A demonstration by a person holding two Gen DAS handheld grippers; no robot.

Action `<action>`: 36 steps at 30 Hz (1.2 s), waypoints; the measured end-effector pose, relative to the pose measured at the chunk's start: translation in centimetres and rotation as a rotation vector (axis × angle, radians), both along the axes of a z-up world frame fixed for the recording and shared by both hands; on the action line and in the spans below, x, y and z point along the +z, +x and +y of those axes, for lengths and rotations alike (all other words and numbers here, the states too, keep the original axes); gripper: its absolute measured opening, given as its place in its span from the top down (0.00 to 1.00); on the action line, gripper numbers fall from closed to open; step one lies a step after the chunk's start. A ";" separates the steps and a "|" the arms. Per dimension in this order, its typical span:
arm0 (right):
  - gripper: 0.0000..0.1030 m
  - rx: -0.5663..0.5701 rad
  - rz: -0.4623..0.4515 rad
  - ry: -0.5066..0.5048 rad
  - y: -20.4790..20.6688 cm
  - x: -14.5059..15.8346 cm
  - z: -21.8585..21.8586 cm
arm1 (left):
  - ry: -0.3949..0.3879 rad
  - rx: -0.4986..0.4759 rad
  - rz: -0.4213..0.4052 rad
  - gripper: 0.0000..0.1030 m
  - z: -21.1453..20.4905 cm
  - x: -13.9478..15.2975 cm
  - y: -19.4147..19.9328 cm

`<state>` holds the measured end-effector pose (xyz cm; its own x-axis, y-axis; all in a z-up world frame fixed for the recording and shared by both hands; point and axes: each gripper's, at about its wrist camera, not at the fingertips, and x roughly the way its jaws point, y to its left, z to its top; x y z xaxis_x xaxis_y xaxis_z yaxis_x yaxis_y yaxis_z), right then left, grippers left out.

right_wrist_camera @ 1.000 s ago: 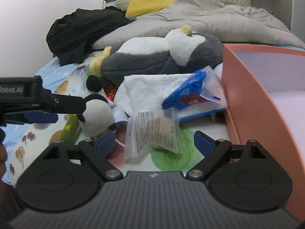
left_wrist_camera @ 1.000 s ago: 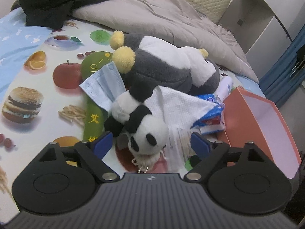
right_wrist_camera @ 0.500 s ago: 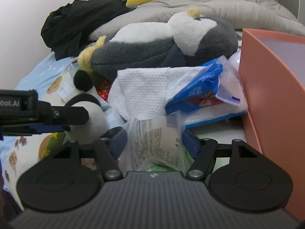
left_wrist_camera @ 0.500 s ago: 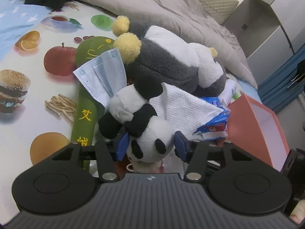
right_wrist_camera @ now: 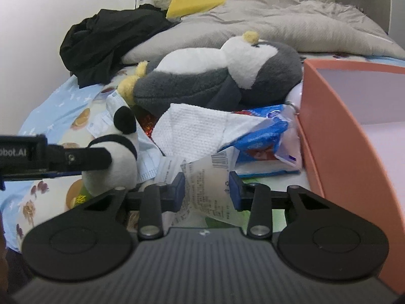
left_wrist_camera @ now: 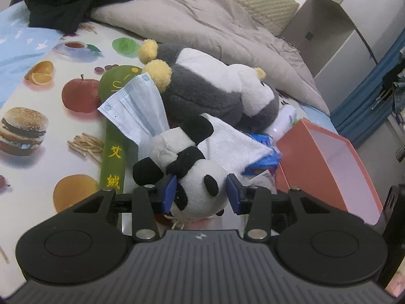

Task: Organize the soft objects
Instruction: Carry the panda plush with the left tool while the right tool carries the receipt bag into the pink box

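Both pairs of fingers, spread wide a second ago, are now clamping — the left gripper (left_wrist_camera: pixel 201 193) on the panda plush (left_wrist_camera: pixel 195 177), the right gripper (right_wrist_camera: pixel 206 187) on the clear packet (right_wrist_camera: pixel 210 192) — both lying beside the orange box (right_wrist_camera: pixel 349 152), readying for lifting

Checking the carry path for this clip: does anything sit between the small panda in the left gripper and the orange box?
Yes. Between the panda, clamped in the left gripper, and the orange box lie a white cloth and blue packets. Lifting over them looks workable.
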<state>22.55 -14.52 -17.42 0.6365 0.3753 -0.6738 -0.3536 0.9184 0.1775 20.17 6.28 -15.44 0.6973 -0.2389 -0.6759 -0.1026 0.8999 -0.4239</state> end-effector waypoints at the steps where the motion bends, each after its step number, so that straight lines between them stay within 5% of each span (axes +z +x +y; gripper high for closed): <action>1: 0.62 -0.004 -0.004 0.000 -0.4 0.2 -0.2 | 0.004 -0.003 -0.002 0.53 -0.1 0.1 -0.5; 22: 0.66 -0.067 -0.001 -0.010 -8.2 1.5 -3.4 | 0.081 -0.043 0.035 0.59 -2.6 -0.2 -8.0; 36: 0.67 -0.083 -0.072 0.023 -9.0 6.0 -5.2 | 0.110 -0.110 -0.050 0.60 -4.6 5.0 -7.4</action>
<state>13.60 -19.76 -11.40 0.7125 0.3340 -0.6171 -0.2892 0.9411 0.1755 12.76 1.66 -10.48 0.7042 -0.2422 -0.6674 0.0180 0.9458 -0.3242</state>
